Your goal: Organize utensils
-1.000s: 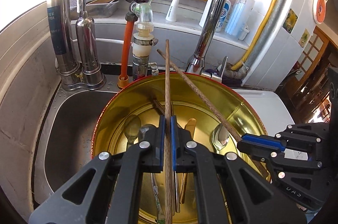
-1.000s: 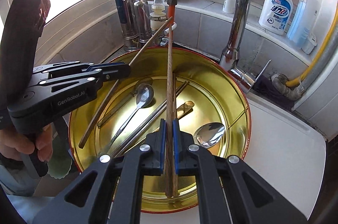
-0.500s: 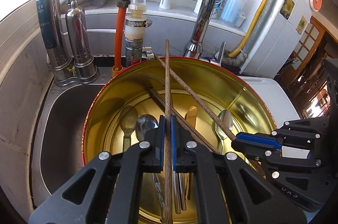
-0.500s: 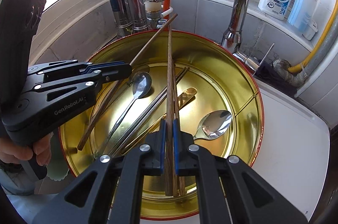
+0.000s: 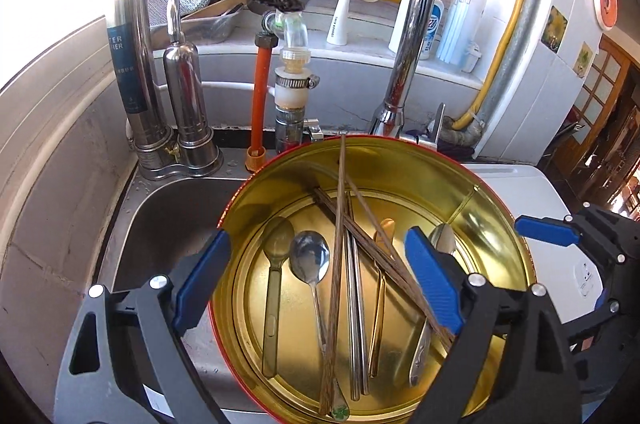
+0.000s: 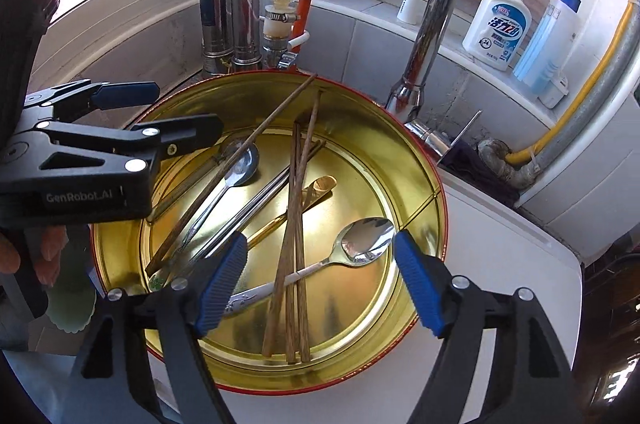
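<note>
Hovering over the left half of the tin (image 5: pixel 496 224), the left gripper (image 5: pixel 320 276) has its fingers (image 5: pixel 202 278) spread wide and holds nothing. Directly between them, in the left wrist view, a wooden chopstick (image 5: pixel 335 284) lies nearly along the gripper's line of sight, its far tip propped on the tin's back rim and its near end down on the floor of the tin. Just left of it lie two spoons (image 5: pixel 310 260), bowls away from the camera, handles running toward the gripper. Right of it come a pair of metal chopsticks (image 5: pixel 356 324), a gold-handled utensil (image 5: pixel 380 304) and more wooden sticks crossing on a slant.

Further right, the right gripper (image 6: pixel 320 280) also hangs released over the tin, fingers (image 6: pixel 222 280) apart and empty. In the right wrist view a bundle of three wooden chopsticks (image 6: pixel 294 224) sits straight ahead between the fingers, long axis running away from the camera, near ends fanned on the tin floor, far ends leaning toward the back rim. A silver spoon (image 6: pixel 360 240) lies under them on a diagonal, bowl toward the right finger. The tin itself rests partly on the white counter (image 6: pixel 520 264) beside the sink (image 5: pixel 160 216).

My judgement: each gripper is already lined up with the sticks nearest it, so the lone stick falls to the left and the bundle to the right. A grasp would need the fingers turned across the sticks' length rather than along it.
</note>
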Demonstrator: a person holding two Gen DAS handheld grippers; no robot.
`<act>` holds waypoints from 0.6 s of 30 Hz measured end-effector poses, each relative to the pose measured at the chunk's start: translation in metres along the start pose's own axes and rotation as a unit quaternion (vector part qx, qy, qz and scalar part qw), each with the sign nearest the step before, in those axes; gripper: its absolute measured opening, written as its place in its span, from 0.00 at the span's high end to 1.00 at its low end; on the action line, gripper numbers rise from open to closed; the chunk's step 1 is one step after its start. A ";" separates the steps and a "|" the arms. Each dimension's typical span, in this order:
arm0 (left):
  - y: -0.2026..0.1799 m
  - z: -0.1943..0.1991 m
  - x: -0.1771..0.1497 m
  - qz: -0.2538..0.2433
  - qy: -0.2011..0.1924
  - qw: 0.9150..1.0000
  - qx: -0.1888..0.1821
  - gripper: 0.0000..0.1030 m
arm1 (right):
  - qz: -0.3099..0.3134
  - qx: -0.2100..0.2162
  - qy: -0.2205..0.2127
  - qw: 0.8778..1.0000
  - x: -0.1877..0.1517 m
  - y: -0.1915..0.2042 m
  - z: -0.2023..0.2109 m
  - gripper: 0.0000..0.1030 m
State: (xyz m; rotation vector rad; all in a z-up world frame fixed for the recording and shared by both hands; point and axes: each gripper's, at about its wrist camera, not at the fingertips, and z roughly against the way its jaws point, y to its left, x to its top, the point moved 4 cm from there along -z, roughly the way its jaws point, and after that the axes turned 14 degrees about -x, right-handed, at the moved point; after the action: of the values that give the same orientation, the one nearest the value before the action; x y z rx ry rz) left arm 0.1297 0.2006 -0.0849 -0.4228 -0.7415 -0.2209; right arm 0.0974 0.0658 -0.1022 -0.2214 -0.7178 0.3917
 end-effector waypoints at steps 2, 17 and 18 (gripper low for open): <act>0.001 0.001 0.000 -0.008 0.006 1.000 0.007 0.17 | 0.003 0.001 0.002 1.000 -0.001 0.000 0.000 0.17; -0.003 -0.006 -0.003 -0.021 0.026 0.999 0.000 0.17 | 0.011 -0.002 0.002 1.000 -0.002 0.000 0.000 0.12; -0.003 -0.007 -0.003 -0.021 0.026 0.999 0.000 0.17 | 0.010 -0.002 0.002 1.000 -0.002 0.000 -0.001 0.12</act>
State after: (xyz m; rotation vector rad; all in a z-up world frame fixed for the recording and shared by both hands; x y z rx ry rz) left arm 0.1301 0.1950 -0.0907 -0.4008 -0.6991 -0.2697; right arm 0.0965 0.0644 -0.1038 -0.2336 -0.7127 0.4095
